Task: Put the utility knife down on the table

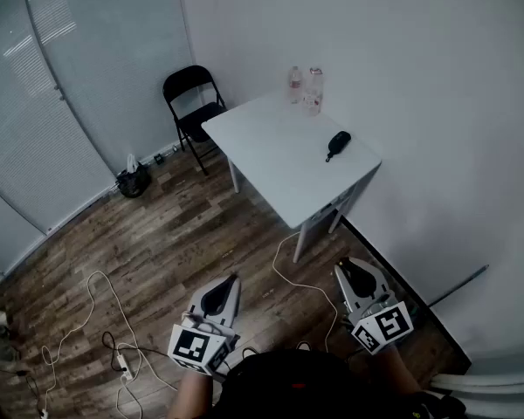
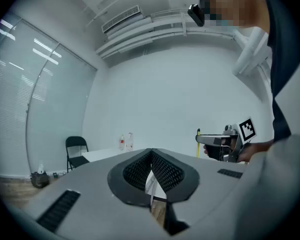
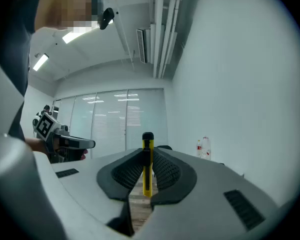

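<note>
My right gripper (image 3: 147, 159) is shut on a yellow utility knife (image 3: 147, 176), which stands upright between the pads with its black top poking above them. From the left gripper view the same knife (image 2: 198, 143) shows as a thin yellow strip in the right gripper (image 2: 225, 143). The left gripper (image 2: 151, 156) is shut with nothing in it. In the head view both grippers, left (image 1: 217, 302) and right (image 1: 356, 279), hang low over the wooden floor, well short of the white table (image 1: 279, 160); the knife cannot be made out there.
A black oblong object (image 1: 336, 144) lies on the table near its right edge, and two bottles (image 1: 304, 85) stand at its far corner. A black folding chair (image 1: 192, 103) stands at the table's left. Cables (image 1: 105, 339) trail across the floor. A white wall runs along the right.
</note>
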